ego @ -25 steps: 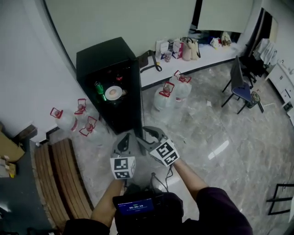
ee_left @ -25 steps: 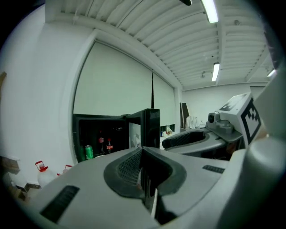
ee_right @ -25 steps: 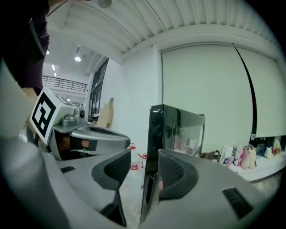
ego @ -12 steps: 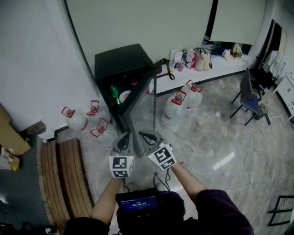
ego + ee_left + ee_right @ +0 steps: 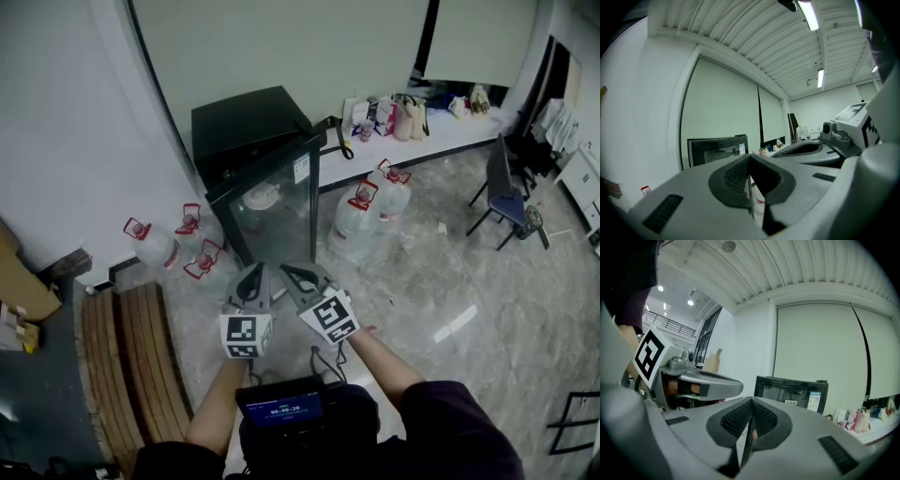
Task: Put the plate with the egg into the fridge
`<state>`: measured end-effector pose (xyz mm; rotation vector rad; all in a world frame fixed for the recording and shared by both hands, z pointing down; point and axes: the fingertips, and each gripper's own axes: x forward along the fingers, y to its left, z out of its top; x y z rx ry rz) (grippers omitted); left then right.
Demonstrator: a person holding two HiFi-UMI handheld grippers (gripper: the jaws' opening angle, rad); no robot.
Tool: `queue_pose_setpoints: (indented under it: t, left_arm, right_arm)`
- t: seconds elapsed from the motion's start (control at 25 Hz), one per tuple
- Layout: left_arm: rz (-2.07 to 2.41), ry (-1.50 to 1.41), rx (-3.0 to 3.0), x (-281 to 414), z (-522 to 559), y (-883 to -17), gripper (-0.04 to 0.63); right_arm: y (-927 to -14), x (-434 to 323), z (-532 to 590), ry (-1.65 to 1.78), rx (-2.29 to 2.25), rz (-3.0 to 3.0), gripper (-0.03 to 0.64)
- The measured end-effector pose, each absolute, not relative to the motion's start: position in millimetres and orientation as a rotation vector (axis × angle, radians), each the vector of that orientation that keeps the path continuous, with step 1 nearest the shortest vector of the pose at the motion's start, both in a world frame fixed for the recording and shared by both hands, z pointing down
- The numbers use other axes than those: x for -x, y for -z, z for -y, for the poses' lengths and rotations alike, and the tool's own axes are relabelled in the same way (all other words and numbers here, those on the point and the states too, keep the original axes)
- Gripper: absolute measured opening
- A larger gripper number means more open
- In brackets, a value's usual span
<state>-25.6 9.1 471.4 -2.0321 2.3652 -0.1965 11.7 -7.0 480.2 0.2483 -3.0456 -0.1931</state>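
Observation:
The black mini fridge (image 5: 246, 136) stands against the wall with its glass door (image 5: 272, 214) closed. Through the glass I see the white plate with the egg (image 5: 261, 197) on a shelf inside. My left gripper (image 5: 251, 275) and right gripper (image 5: 291, 273) hang side by side in front of the door, a short way back from it, not touching it. In the left gripper view the left gripper (image 5: 750, 157) is shut with nothing in it, and the fridge (image 5: 717, 149) lies ahead. The right gripper (image 5: 752, 402) is likewise shut and empty in its own view, facing the fridge (image 5: 792, 391).
Several large water jugs sit on the floor, some left of the fridge (image 5: 150, 246) and some to its right (image 5: 361, 211). A wooden bench (image 5: 122, 356) lies at lower left. A low ledge with bags (image 5: 394, 117) runs along the back; a chair (image 5: 506, 187) stands at right.
The fridge door swung from wide open to fully closed. The right gripper's jaws came together. Both grippers stayed low in front of the fridge.

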Motion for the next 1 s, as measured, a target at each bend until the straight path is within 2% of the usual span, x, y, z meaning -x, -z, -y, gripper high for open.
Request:
queue_pose_setpoints:
  t: [1.0]
  left_arm:
    - [-2.340, 0.173, 2.030, 47.3, -10.8, -473.5, 0.011]
  right_arm:
    - [-482.8, 7.1, 11.0, 0.113, -0.308, 3.072, 0.008]
